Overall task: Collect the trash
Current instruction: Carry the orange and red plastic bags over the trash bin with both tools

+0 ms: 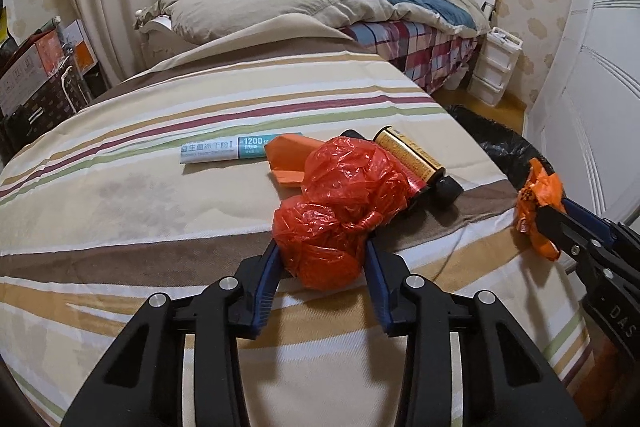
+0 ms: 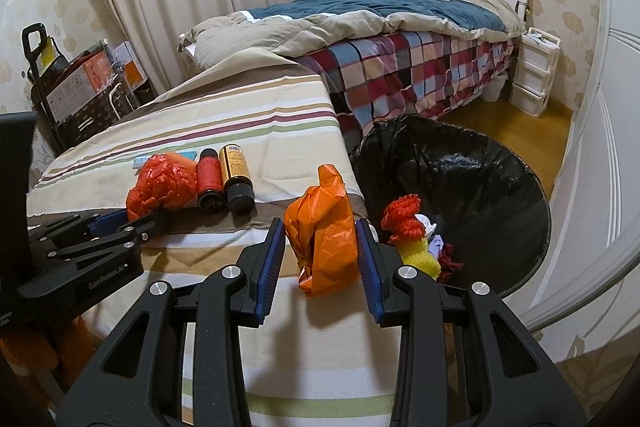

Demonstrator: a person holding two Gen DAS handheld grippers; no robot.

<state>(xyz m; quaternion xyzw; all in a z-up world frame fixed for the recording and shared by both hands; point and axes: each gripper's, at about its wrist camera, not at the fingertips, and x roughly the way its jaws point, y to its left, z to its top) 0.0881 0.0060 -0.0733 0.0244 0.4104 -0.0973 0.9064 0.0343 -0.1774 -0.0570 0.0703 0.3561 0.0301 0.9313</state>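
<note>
Low centre of the left view: our left gripper (image 1: 322, 263) is clamped on the red bag (image 1: 340, 203). Right view, same spot: our right gripper (image 2: 320, 247) is pinching the orange bag (image 2: 326, 227). Both bags look light, soft and slippery, so we grab the bunched middle. Beyond, two bottles (image 2: 226, 177) lie on the striped cover (image 2: 200, 115). Bin (image 2: 460, 163) sits at centre right.

A striped cloth (image 1: 168, 131) covers the near surface carrying the trash. On it lie a white and teal paper tube (image 1: 224, 151) at the far left, an orange wrapper (image 1: 285, 163) beside it, a crumpled red plastic bag (image 1: 340, 203) nearer, and two dark-capped bottles (image 2: 224, 177) on the right.
</note>
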